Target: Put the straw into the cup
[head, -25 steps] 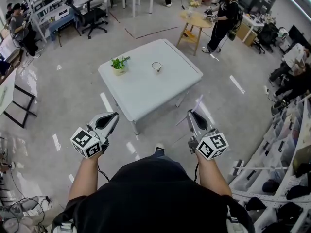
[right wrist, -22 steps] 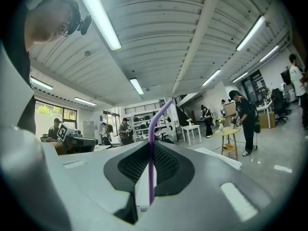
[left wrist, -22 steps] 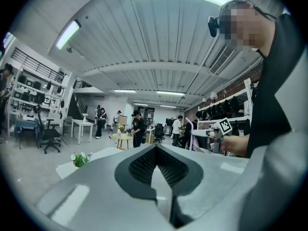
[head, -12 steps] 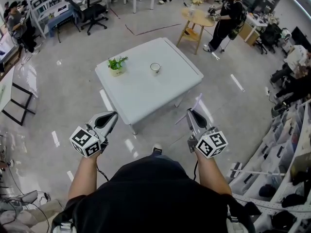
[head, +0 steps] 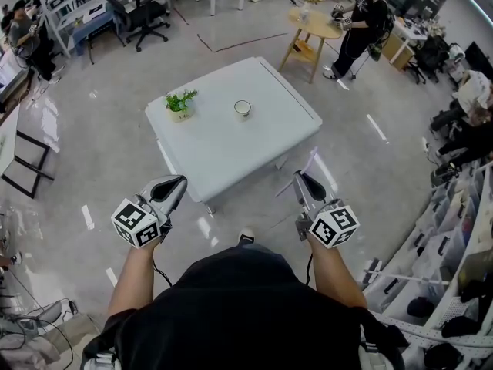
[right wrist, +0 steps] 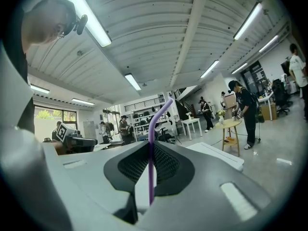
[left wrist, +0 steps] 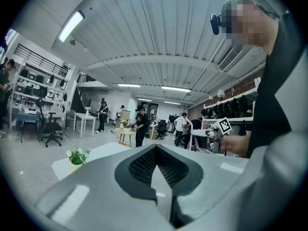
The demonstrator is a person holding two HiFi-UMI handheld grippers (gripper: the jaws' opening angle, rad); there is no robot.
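Observation:
A white cup [head: 243,108] stands on the white table [head: 223,149] ahead of me, apart from both grippers. My right gripper [head: 300,179] is shut on a purple bendy straw [head: 311,163], which rises upright from between the jaws with its bent top leaning right [right wrist: 150,153]. It hovers over the floor just short of the table's near corner. My left gripper [head: 177,183] is level with it on the left, jaws together with nothing between them [left wrist: 156,150]. The cup does not show in either gripper view.
A small potted plant [head: 179,102] sits on the table left of the cup. Behind stand a round wooden side table [head: 312,28] with a person [head: 362,21] beside it, office chairs [head: 146,14], and a black-framed table [head: 19,160] on the left. Shelving [head: 462,237] lines the right.
Both grippers have moved forward together towards the white table, which now lies closer below them. The straw stays in the right gripper's grip.

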